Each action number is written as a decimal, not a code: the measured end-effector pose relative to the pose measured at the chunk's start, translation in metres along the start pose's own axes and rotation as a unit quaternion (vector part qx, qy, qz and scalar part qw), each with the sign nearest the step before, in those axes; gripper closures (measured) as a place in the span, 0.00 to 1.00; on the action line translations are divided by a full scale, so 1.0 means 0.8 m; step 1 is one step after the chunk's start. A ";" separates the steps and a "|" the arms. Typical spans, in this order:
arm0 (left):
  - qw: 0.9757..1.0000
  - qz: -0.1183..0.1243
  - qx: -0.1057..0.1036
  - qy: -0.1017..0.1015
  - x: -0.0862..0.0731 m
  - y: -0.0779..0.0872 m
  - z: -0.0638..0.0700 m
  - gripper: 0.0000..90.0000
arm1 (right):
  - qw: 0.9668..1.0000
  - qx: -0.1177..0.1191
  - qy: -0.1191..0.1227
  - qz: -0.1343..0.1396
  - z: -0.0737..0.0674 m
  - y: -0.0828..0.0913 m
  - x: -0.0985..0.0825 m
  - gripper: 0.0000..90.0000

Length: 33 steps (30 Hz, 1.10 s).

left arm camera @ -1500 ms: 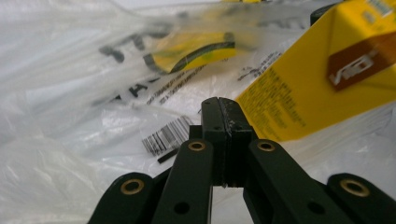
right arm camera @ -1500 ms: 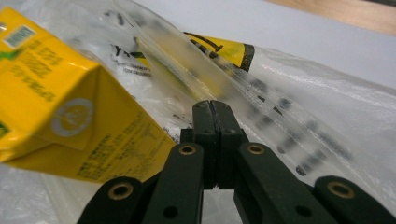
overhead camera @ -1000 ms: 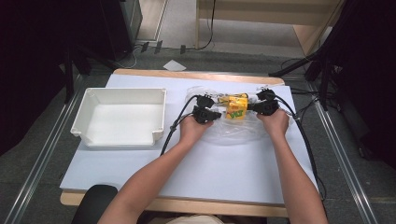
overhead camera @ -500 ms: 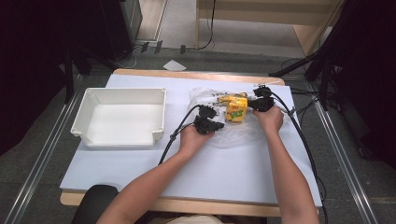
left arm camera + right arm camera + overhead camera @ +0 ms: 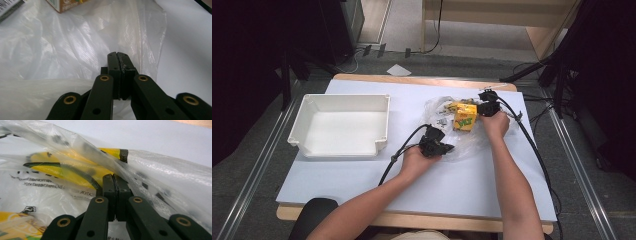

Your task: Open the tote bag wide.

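Observation:
A clear plastic bag (image 5: pixel 452 131) lies right of the table's middle, with a yellow carton (image 5: pixel 465 116) and other yellow packets inside it. My left gripper (image 5: pixel 448 148) is at the bag's near edge. In the left gripper view its jaws (image 5: pixel 116 56) are shut, with the bag's film (image 5: pixel 62 50) gathered at their tips and the carton's corner (image 5: pixel 67 5) beyond. My right gripper (image 5: pixel 479 107) is at the bag's far right side beside the carton. Its jaws (image 5: pixel 115 178) are pinched on the film, and a yellow packet (image 5: pixel 75 170) shows through the plastic just behind them.
An empty white tray (image 5: pixel 297 131) stands on the left half of the pale tabletop (image 5: pixel 462 190). Black cables (image 5: pixel 532 145) trail from both grippers, one along the right side. The table's wooden edge (image 5: pixel 412 79) runs along the back.
My left gripper has moved toward the near side of the table, drawing the bag's near edge with it. The right gripper has shifted slightly toward the far side.

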<state>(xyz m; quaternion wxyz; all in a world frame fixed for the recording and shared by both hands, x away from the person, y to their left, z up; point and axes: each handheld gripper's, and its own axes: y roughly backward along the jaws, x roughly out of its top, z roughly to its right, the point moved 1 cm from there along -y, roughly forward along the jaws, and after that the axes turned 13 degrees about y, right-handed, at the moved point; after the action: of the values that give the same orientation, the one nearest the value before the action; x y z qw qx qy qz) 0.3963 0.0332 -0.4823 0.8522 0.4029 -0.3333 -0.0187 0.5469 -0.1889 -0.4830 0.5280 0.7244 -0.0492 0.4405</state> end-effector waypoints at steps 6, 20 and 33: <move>1.000 -0.004 -0.008 -0.010 -0.016 0.008 0.005 1.00 | 1.000 -0.005 -0.018 -0.006 0.006 -0.002 0.005 1.00; 1.000 -0.007 -0.010 -0.018 -0.033 0.025 0.004 1.00 | 1.000 -0.030 -0.007 0.003 0.010 -0.011 0.011 1.00; 1.000 0.008 -0.018 -0.005 -0.025 0.023 -0.001 0.99 | 1.000 -0.027 -0.006 -0.005 0.006 -0.005 0.012 1.00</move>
<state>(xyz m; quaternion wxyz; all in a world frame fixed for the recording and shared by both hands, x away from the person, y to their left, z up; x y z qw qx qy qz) 0.3768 0.0521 -0.4808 0.8578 0.3848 -0.3403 -0.0193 0.5579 -0.1876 -0.4790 0.5487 0.7130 -0.0607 0.4323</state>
